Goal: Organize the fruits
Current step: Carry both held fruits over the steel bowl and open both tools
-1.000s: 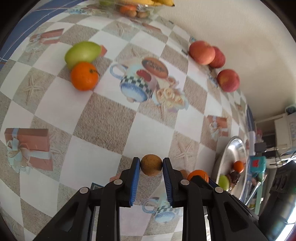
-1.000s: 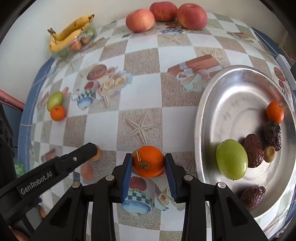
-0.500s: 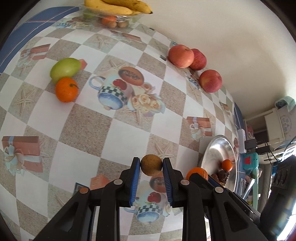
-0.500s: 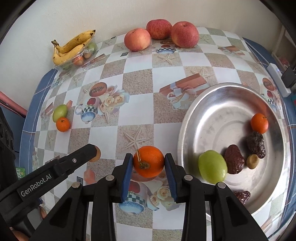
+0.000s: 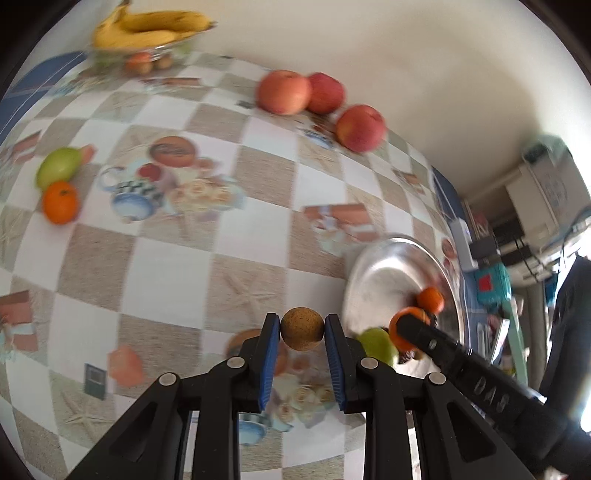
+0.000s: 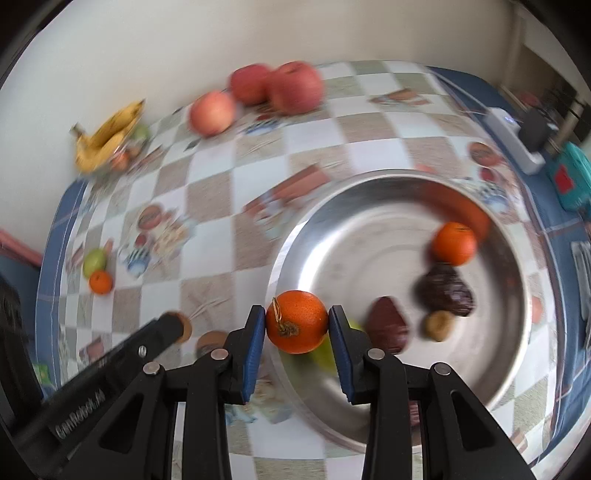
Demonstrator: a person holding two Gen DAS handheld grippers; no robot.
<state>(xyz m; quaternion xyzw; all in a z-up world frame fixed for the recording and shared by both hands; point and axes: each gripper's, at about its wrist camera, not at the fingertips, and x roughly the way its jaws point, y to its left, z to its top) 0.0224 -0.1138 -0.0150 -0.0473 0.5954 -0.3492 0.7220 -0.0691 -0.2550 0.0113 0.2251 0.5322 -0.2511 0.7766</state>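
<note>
Over the steel bowl [image 6: 295, 258], right gripper [image 6: 297, 325] holds a tangerine [image 6: 296, 321]

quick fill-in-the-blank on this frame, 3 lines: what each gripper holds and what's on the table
1. The right gripper is shut on an ____.
2. The left gripper is shut on a small ____ ball-shaped fruit.
3. By the wall lie ____ red apples.
4. The bananas are yellow; the steel bowl holds one ____ orange.

Missing: orange; brown; three; small
</note>
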